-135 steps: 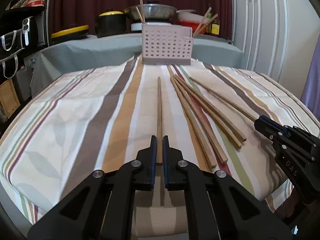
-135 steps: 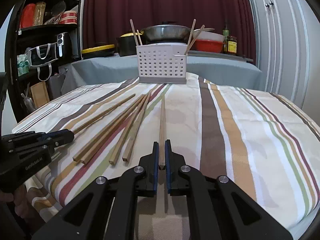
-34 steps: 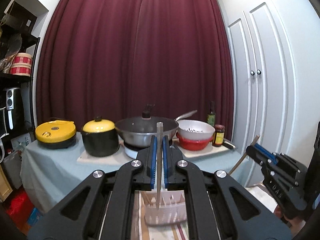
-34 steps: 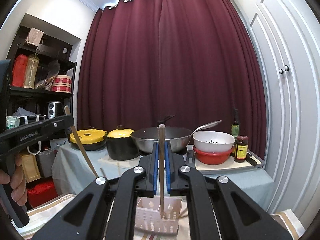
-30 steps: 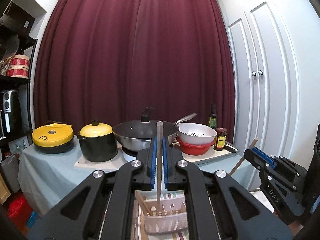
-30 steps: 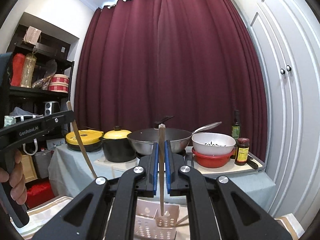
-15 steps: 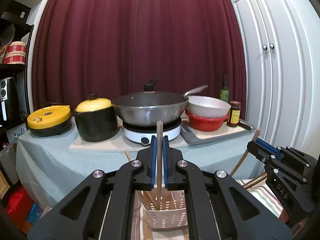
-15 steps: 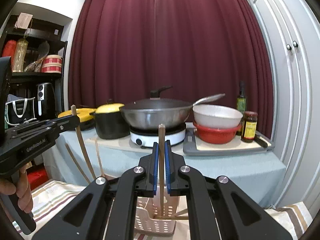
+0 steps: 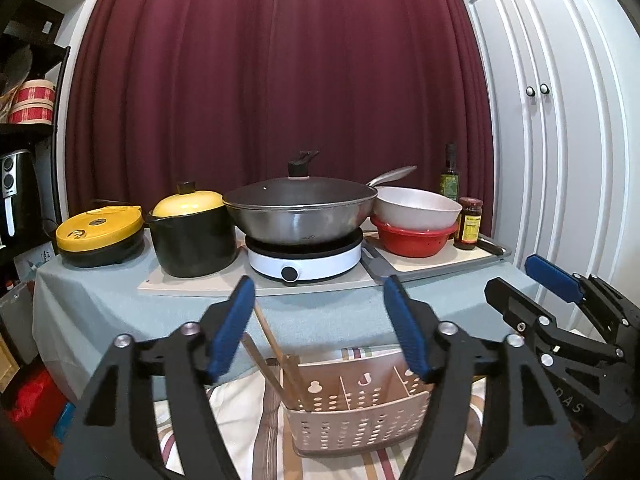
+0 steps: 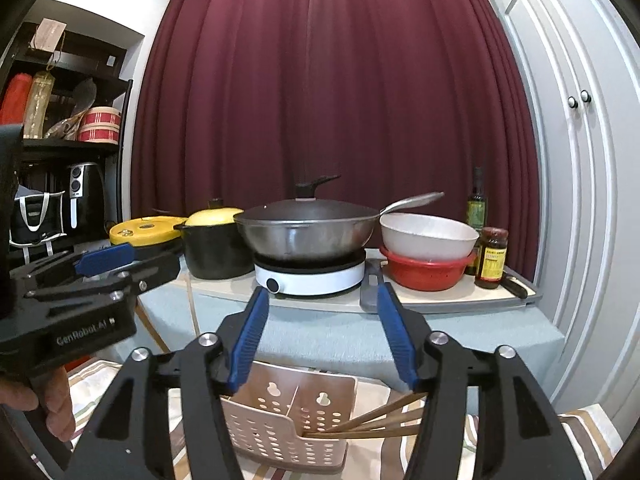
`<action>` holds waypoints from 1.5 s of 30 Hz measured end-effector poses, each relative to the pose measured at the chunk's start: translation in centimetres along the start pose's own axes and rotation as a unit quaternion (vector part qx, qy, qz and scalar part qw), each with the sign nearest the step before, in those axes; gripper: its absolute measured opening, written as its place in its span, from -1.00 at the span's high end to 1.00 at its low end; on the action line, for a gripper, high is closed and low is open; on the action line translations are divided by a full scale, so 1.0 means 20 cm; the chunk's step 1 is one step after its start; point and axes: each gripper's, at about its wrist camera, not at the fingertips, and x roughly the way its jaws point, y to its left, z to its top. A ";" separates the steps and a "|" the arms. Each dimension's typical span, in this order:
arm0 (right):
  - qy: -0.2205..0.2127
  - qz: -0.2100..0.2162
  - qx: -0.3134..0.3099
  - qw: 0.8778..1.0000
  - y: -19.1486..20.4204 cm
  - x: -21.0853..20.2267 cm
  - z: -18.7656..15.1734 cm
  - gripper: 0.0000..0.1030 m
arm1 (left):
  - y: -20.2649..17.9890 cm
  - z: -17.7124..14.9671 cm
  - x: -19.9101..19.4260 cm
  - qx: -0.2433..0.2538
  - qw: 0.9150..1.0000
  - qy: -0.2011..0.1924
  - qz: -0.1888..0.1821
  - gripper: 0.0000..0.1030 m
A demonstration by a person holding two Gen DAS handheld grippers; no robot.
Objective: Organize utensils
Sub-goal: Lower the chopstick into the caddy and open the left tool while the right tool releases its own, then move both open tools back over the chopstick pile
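The left gripper (image 9: 320,320) and the right gripper (image 10: 320,328) both hover just above the basket (image 9: 360,412), jaws spread wide with nothing between them, having just been opening. Chopsticks (image 9: 276,356) lean in the basket's left compartment and more chopsticks (image 10: 372,420) lean out of its right end. To finish the drop cleanly, I judge each hand should lift straight up from the basket without brushing the leaning sticks
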 end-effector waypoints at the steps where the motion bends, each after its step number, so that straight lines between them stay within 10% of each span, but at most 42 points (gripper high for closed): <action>1: -0.001 -0.002 -0.001 1.000 0.00 -0.01 0.01 -0.13 | 0.00 0.00 -0.02 -0.001 1.000 0.000 -0.001 -0.34; 17: 0.023 -0.012 0.004 1.000 0.03 -0.36 -0.10 -0.16 | 0.01 -0.13 -0.40 -0.008 0.999 0.027 0.024 -0.55; 45: 0.143 -0.010 0.016 0.990 0.17 -0.90 -0.76 -0.16 | 0.12 -0.95 -0.92 -0.037 0.983 0.164 0.073 -0.55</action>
